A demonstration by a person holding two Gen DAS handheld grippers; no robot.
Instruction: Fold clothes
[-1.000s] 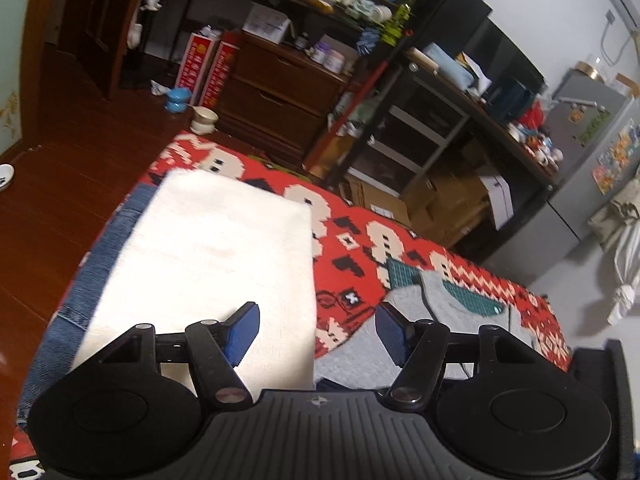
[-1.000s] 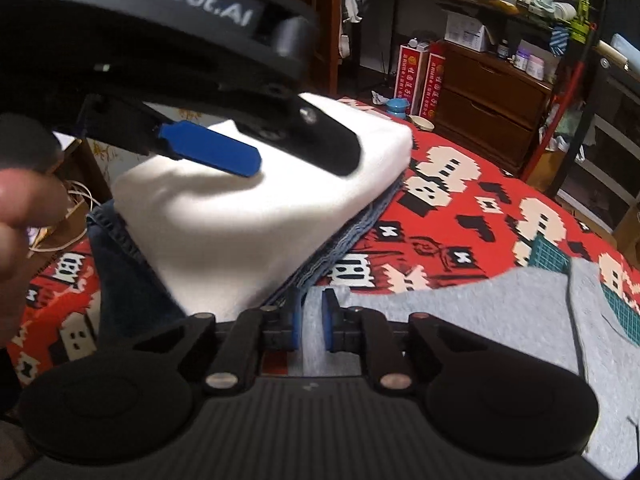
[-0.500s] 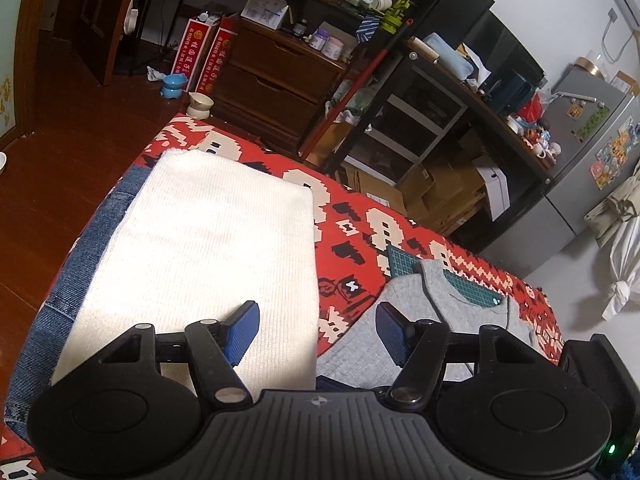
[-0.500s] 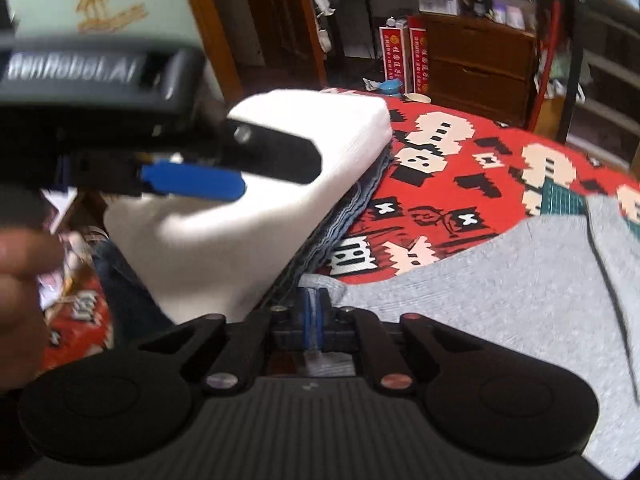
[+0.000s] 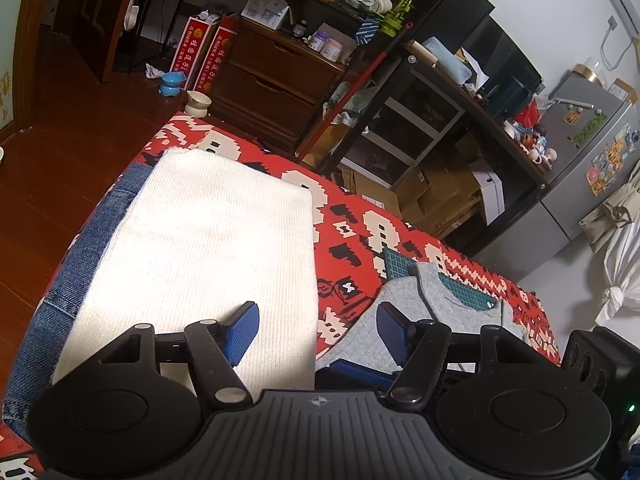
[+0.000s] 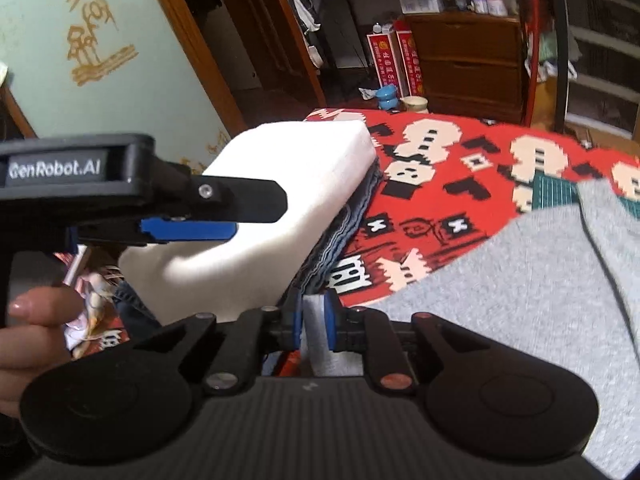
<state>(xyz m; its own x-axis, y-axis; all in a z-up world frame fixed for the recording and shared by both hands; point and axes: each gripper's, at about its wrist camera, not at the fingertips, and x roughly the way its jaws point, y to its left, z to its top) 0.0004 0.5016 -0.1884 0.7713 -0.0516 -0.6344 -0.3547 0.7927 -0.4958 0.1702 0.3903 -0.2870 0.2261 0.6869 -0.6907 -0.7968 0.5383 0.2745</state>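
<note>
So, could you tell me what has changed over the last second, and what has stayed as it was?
The left gripper has lifted and drawn back a little from the folded white garment, still open and empty. The right gripper keeps its pinch on the grey garment, with more grey fabric now bunched between its pads. The white garment still lies on the folded jeans on the red patterned cover.

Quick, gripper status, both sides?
Left gripper: open, holding nothing.
Right gripper: closed on an edge of the grey shirt.
</note>
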